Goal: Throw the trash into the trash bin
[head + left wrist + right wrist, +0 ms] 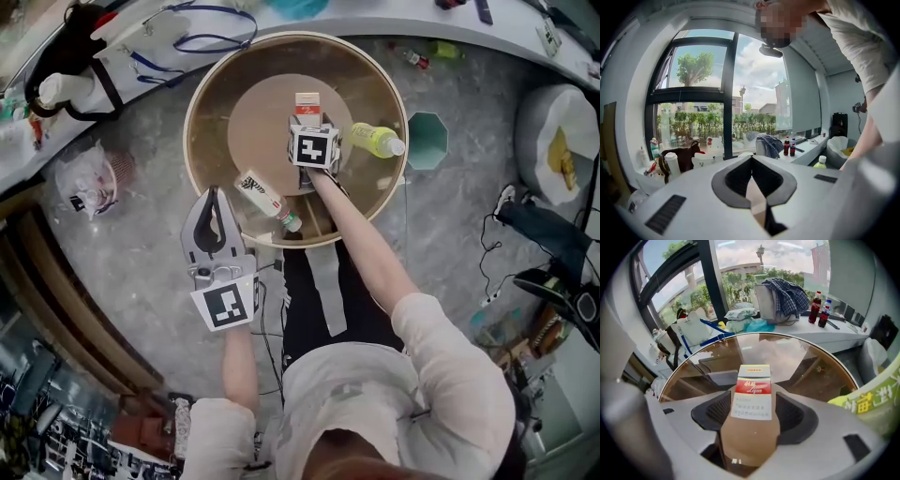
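A round glass table (pixel 200 89) carries the trash. A red-and-white carton (pixel 307 103) lies near its middle, a yellow-green bottle (pixel 375 141) lies to its right, and a white-labelled bottle (pixel 265 197) rests near the front rim. My right gripper (pixel 307 122) points steeply down over the carton. In the right gripper view the carton (pixel 752 394) sits between the wide open jaws of the right gripper (pixel 752 416), with a slight gap on each side. The left gripper (pixel 214 199) hangs shut and empty over the floor, front-left of the table. A white lined bin (pixel 553 141) stands far right.
A teal hexagonal container (pixel 427 141) stands on the floor just right of the table. A clear plastic bag (pixel 89 178) lies on the floor at left. Cables and dark gear (pixel 534 239) crowd the right side. The curved windowsill (pixel 141 52) behind holds bags and bottles.
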A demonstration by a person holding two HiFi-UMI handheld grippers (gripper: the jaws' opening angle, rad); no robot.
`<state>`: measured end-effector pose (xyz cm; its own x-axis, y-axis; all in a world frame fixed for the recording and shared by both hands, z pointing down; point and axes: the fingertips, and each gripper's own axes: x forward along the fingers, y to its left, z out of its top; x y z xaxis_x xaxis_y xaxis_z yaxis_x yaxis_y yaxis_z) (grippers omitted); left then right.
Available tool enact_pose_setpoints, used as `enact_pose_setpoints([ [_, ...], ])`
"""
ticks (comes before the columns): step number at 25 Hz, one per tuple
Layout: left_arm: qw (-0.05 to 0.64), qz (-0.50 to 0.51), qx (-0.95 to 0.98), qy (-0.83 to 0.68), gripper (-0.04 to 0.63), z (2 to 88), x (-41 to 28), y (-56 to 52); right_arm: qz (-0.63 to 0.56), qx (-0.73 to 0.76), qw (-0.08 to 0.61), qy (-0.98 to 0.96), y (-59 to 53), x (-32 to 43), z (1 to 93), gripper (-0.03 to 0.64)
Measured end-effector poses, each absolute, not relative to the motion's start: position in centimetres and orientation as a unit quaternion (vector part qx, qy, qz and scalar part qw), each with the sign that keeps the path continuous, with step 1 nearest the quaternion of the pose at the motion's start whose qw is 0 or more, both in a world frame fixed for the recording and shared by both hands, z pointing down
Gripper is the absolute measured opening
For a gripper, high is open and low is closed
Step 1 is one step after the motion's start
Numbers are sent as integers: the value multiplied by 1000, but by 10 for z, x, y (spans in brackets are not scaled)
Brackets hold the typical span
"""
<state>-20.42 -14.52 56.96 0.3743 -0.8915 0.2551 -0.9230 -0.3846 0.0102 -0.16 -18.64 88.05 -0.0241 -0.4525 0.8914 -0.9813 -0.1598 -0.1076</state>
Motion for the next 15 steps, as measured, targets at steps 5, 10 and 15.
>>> enact_pose_setpoints([
  [5, 73, 86, 826, -552, 12, 560, -201, -152, 464, 613, 313, -558, -176, 2, 890, 285],
  [10, 69, 53, 819, -567, 12, 532, -201, -163, 452, 604, 312, -578, -188, 2, 864, 282],
  [15, 31, 13, 821, -570, 12, 460, -199, -176, 385, 608, 291, -631, -221, -2, 768, 282],
])
